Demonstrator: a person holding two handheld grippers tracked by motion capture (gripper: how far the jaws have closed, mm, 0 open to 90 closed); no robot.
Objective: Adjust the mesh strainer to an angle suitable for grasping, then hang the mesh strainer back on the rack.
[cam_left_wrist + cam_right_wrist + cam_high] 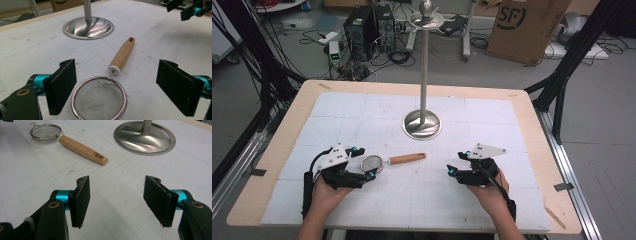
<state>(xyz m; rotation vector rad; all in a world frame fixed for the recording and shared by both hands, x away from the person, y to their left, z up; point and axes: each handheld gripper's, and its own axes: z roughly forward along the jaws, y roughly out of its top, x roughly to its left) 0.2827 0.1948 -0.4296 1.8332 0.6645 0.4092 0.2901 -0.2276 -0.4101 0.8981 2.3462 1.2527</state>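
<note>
Strainer of round steel mesh with a tapered wooden handle [389, 161] lies flat on the white table [472, 200], just in front of the polished steel stand's round base [422, 124]. Left hand-held gripper [363, 162] straddles its mesh bowl, jaws wide, not touching. Right hand-held gripper [456, 163] sits beyond the handle's end, jaws apart and empty.

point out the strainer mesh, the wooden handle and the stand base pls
Strainer mesh [98, 98], left gripper view, middle of the wire bowl.
Wooden handle [81, 148], right gripper view, mid-length of the grip.
Stand base [422, 125], high view, front of the round metal foot.
</note>
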